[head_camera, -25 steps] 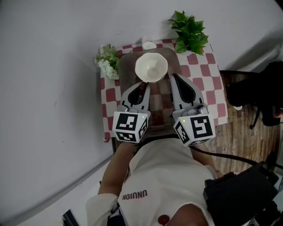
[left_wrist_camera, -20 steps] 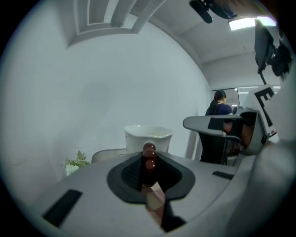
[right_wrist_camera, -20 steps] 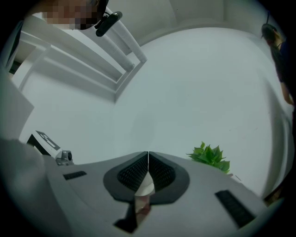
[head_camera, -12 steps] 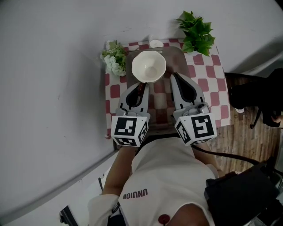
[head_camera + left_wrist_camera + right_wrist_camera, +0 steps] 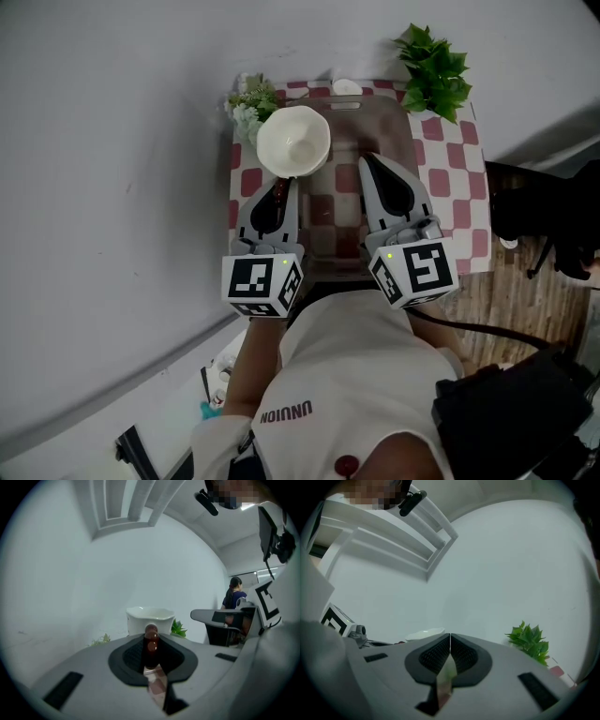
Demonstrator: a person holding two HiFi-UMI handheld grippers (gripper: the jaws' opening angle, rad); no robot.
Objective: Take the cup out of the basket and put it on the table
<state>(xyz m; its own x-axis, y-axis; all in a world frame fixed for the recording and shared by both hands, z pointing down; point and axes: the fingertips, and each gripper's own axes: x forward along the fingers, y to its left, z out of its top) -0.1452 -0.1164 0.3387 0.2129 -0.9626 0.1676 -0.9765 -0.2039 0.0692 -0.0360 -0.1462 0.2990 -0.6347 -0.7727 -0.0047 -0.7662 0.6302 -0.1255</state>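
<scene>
- White cup (image 5: 293, 142), seen from the head view, hangs at the tip of the left gripper (image 5: 281, 184), which nips its dark brown handle. From here the cup overlaps the far left corner of the brown basket (image 5: 375, 127) and sits just beside the white flowers (image 5: 251, 101).
- Same view: the basket lies on the table (image 5: 450, 187) with its red-and-white checked cloth, and a green plant (image 5: 436, 70) stands at the far right corner. The right gripper (image 5: 372, 169) hovers over the basket, alongside the left one and carrying nothing.
- Left gripper view: the jaws pinch the glossy brown handle (image 5: 151, 644) upright between the black pads. The cup's white body rises just beyond them against the pale wall. The plant's leaves peek out to the cup's right, and the right gripper's grey jaw shows further right.
- Right gripper view: the two ribbed pads are pressed together with nothing between them. The cup's rim shows low on the left, and the plant stands at the right.
</scene>
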